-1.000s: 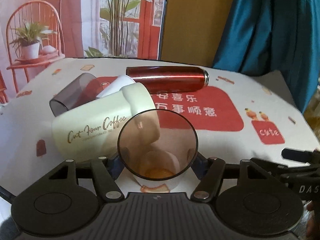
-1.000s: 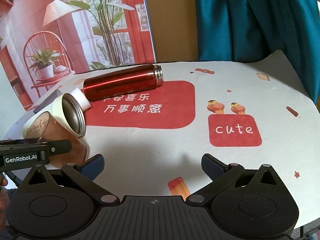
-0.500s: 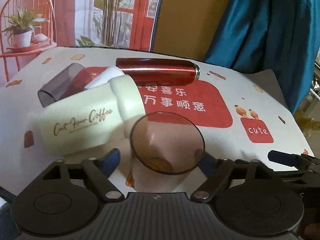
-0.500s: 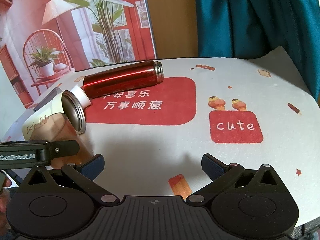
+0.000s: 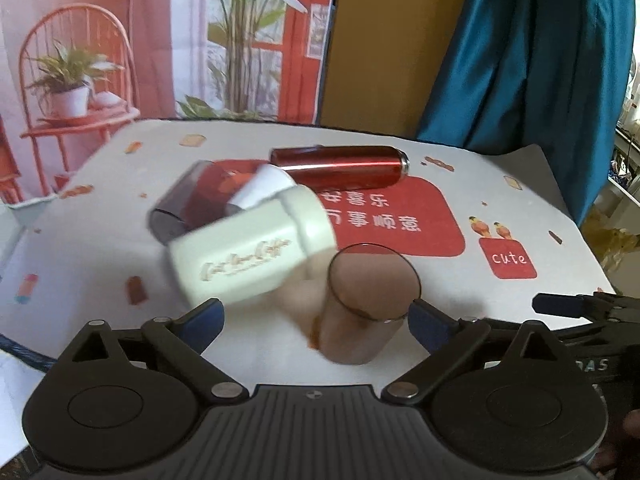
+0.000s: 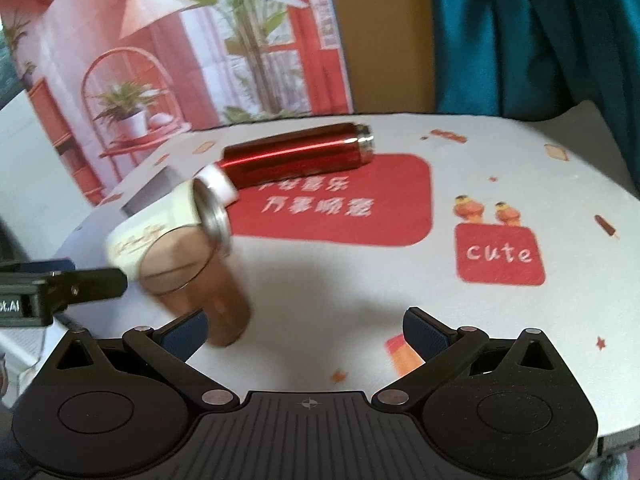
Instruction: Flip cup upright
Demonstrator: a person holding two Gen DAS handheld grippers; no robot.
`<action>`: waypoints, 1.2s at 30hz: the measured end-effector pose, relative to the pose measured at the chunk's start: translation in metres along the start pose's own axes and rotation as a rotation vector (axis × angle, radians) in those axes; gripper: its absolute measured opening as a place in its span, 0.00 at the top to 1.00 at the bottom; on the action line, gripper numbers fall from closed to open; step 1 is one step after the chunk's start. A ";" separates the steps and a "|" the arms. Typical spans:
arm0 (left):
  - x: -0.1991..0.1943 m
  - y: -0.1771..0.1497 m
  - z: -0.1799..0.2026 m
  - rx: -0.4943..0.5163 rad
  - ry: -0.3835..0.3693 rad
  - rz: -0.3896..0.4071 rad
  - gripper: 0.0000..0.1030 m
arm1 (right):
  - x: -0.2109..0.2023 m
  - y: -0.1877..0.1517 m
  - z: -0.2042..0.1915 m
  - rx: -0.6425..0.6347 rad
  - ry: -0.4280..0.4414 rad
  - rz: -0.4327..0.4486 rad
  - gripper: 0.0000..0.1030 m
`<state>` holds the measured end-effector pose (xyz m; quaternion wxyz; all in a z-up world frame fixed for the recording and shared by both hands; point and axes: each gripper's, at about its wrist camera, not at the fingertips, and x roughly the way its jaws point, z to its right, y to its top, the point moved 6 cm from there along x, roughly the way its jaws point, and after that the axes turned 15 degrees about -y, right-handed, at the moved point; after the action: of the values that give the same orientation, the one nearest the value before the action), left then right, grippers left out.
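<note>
Brown translucent cup standing on the table, long axis near vertical, open mouth up, base down on the white cloth; blurred, with a slight lean that cannot be judged surely. Nothing clear inside beyond an orange tint low down. Located at the near edge of the table, in front of the red panel, between the left gripper's fingertips though nearer the right one; whether that pad touches the wall cannot be told. Same cup in the right wrist view, just beyond the right gripper's left fingertip.

Left gripper low over the near table edge, pointing across the table, fingers spread wide, not clamped on the cup. Right gripper likewise level and low, pointing the same way, fingers wide apart with only bare cloth between them. Each gripper's tip visible at the side of the other's view.

Just behind the cup, cream mug on its side, script lettering along the wall, metal-lined mouth facing right, nothing seen inside. Behind it a grey tumbler on its side and a white cap. Farther back, red flask lying crosswise, steel neck to the right. "Cute" patch well to the right.
</note>
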<state>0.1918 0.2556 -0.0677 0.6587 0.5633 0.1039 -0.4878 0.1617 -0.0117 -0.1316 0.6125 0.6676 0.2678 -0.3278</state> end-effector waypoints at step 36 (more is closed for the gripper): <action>-0.070 -0.038 0.004 0.039 0.156 -0.004 0.00 | -0.094 -0.028 -0.048 -0.122 -0.099 -0.001 0.00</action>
<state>0.1260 0.2932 -0.0427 0.6366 0.6122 0.1466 -0.4455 0.0857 0.0435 -0.0755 0.6645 0.6118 0.2569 -0.3436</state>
